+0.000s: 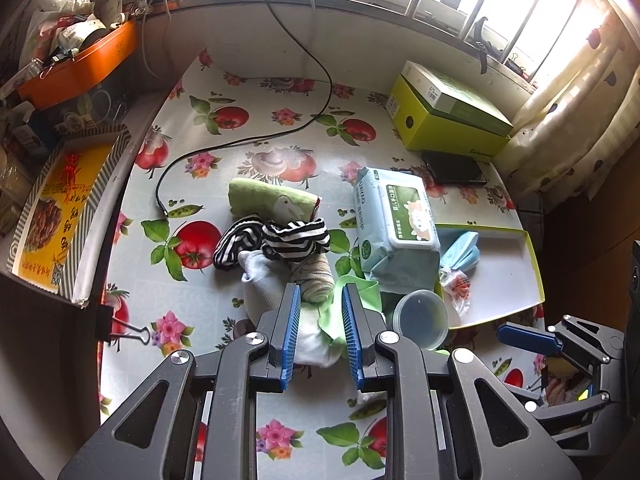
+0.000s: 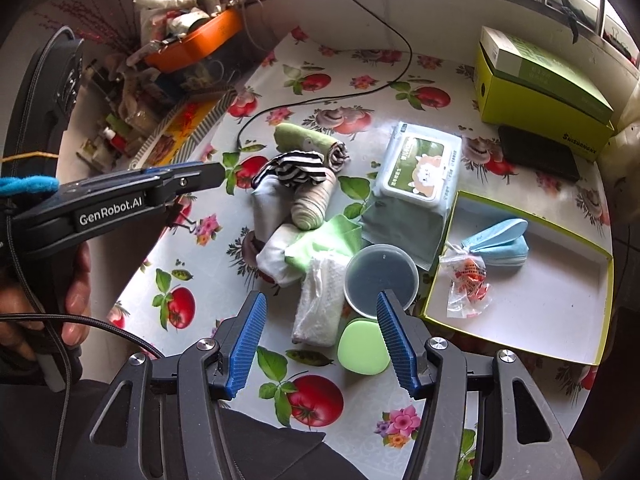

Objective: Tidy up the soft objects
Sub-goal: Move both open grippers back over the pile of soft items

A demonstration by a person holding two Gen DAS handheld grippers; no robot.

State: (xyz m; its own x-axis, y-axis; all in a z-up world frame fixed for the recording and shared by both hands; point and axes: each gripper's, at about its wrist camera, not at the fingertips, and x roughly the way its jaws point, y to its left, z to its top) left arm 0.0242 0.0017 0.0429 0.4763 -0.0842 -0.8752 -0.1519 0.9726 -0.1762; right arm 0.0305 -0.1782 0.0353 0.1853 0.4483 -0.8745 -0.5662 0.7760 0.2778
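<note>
Masks (blue) and packet lie in tray; both jaws released.

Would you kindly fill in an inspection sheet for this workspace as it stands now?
Surface: table under a fruit-print cloth.
Job's things: striped cloth, green towel roll, beige roll, white cloths piled; blue cloth in the shallow tray.
Clutter: wipes pack, round tub, green boxes.
Grippers: left gripper open above the pile; right gripper open, empty.
Cables: black cable across the cloth.
Surroundings: window bars, cluttered orange tray.
</note>
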